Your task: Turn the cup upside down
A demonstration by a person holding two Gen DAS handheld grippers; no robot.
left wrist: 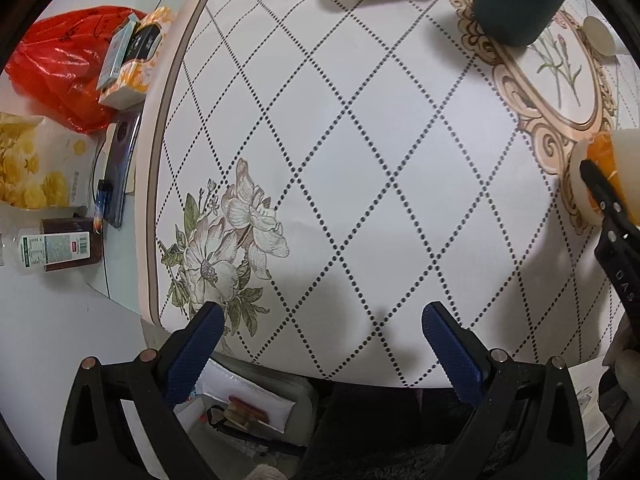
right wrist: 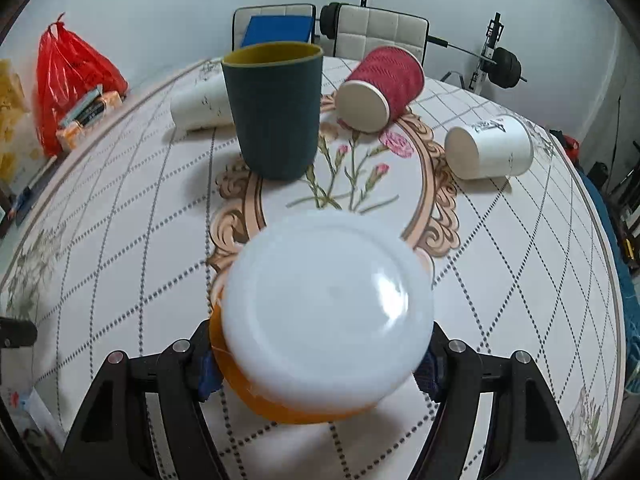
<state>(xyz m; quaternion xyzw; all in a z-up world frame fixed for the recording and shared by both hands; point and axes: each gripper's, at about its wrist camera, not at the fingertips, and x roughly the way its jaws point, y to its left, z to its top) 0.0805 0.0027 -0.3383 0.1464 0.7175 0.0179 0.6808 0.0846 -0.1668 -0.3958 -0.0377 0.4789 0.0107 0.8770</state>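
My right gripper [right wrist: 316,364] is shut on an orange cup with a white base [right wrist: 328,312]. The white base faces the camera and hides the fingertips. The cup is held above the round table [right wrist: 520,280]. In the left wrist view the same cup [left wrist: 600,168] shows at the right edge, gripped by the right gripper's black fingers [left wrist: 608,208]. My left gripper [left wrist: 320,324] is open and empty, low over the table's near edge.
A dark teal cup [right wrist: 276,112] stands upright at the table's middle. A red cup [right wrist: 380,88] and two white cups [right wrist: 488,148] [right wrist: 200,104] lie on their sides. A red bag [right wrist: 68,80] and boxes sit left. Chairs stand behind.
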